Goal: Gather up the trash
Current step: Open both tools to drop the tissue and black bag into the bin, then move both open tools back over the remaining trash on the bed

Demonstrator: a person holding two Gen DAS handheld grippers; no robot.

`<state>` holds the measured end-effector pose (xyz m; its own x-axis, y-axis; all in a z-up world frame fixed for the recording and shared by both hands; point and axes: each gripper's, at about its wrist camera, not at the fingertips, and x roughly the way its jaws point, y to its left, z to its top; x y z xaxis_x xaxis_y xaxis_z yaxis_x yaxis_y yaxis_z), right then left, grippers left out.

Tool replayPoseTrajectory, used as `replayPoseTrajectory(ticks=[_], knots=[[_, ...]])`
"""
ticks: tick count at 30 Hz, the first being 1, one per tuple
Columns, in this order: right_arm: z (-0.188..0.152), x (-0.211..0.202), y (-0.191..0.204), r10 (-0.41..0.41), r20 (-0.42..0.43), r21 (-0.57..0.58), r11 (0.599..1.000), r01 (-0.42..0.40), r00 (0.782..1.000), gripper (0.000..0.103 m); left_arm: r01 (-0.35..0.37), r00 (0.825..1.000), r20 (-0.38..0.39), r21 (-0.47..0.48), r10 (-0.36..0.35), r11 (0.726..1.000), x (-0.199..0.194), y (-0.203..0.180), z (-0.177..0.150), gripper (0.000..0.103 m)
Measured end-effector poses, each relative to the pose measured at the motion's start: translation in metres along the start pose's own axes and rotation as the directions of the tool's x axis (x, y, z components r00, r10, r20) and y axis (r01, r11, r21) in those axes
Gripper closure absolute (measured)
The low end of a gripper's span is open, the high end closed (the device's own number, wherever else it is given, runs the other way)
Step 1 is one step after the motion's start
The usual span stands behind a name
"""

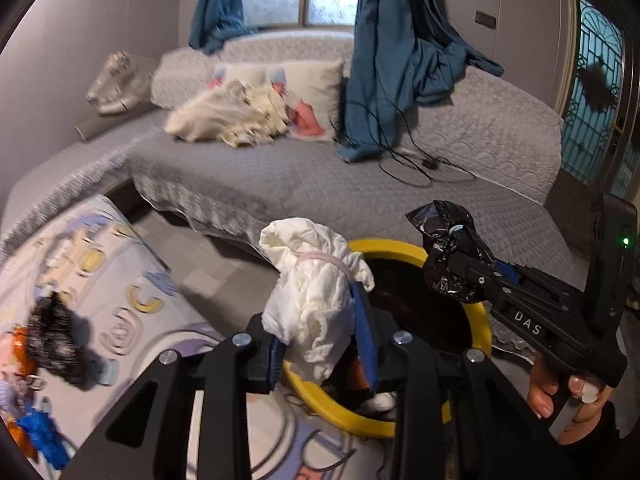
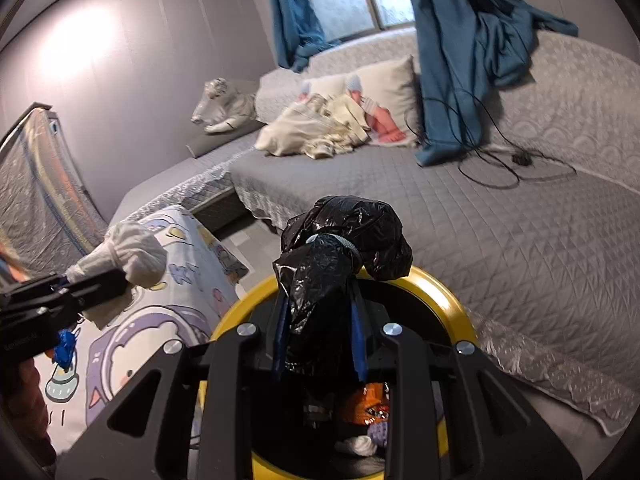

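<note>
Beside the grey bed: a yellow-rimmed bin (image 2: 448, 300) stood on the floor, both grippers gathered over it.
Left gripper (image 1: 324, 344): clenched on a crumpled white wad (image 1: 316, 288) that looked like a bundled diaper or tissue, pinched low so most of it stood above the pads.
Where the white wad was: over the near edge of the bin's rim, not yet inside.
Right gripper (image 2: 320, 344): clamped on a knotted black plastic bag (image 2: 344, 240), held by its lower half with the tied bulge poking out ahead.
Where the black bag was: directly above the bin's mouth.
Inside the bin: an orange wrapper (image 2: 366, 402) and some pale scraps already lay at the bottom.
How the wad should handle: soft, light, squashy; I judged a grip across its thick middle safest, since loose flaps could slip free.
How the bag should handle: light, slick film; the tied neck seemed the surest hold.
Left on the patterned mat (image 1: 132, 272): a dark crumpled piece (image 1: 56, 336) and a blue scrap (image 1: 42, 436).
</note>
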<state>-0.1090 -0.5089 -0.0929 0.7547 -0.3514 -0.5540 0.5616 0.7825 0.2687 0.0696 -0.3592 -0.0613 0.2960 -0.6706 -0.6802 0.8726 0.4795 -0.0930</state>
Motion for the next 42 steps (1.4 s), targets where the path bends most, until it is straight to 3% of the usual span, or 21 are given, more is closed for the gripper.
replayPoseTrajectory(ticks=[13, 15, 18, 21, 33, 38, 42], knots=[[-0.010, 0.016, -0.016, -0.044, -0.062, 0.030, 0.998, 0.046, 0.997, 0.077, 0.102, 0.989, -0.103, -0.051, -0.106, 0.994, 0.057, -0.004, 0.000, 0.072], [-0.010, 0.017, -0.017, -0.059, -0.061, 0.022, 0.998, 0.061, 0.996, 0.075, 0.101, 0.988, -0.107, -0.064, -0.107, 0.993, 0.059, 0.000, 0.000, 0.069], [-0.010, 0.017, -0.021, -0.061, -0.067, 0.039, 0.997, 0.064, 0.996, 0.060, 0.099, 0.987, -0.117, -0.100, -0.111, 0.990, 0.063, 0.006, -0.001, 0.059], [-0.009, 0.017, -0.027, -0.063, -0.077, 0.063, 0.996, 0.068, 0.995, 0.060, 0.111, 0.984, -0.119, -0.152, -0.130, 0.982, 0.066, 0.017, -0.001, 0.051], [-0.002, 0.006, -0.017, -0.048, -0.054, 0.047, 0.998, 0.051, 0.997, 0.059, 0.043, 0.995, -0.077, -0.194, -0.058, 0.980, 0.042, 0.052, 0.000, 0.050], [0.002, -0.001, 0.005, -0.006, -0.037, -0.001, 1.000, 0.006, 0.999, 0.058, -0.022, 0.999, -0.043, -0.223, 0.013, 0.975, 0.014, 0.084, -0.002, 0.050], [0.006, -0.005, 0.033, 0.046, -0.023, -0.056, 0.997, -0.048, 0.999, 0.052, -0.095, 0.995, -0.011, -0.242, 0.095, 0.966, -0.017, 0.114, -0.007, 0.044]])
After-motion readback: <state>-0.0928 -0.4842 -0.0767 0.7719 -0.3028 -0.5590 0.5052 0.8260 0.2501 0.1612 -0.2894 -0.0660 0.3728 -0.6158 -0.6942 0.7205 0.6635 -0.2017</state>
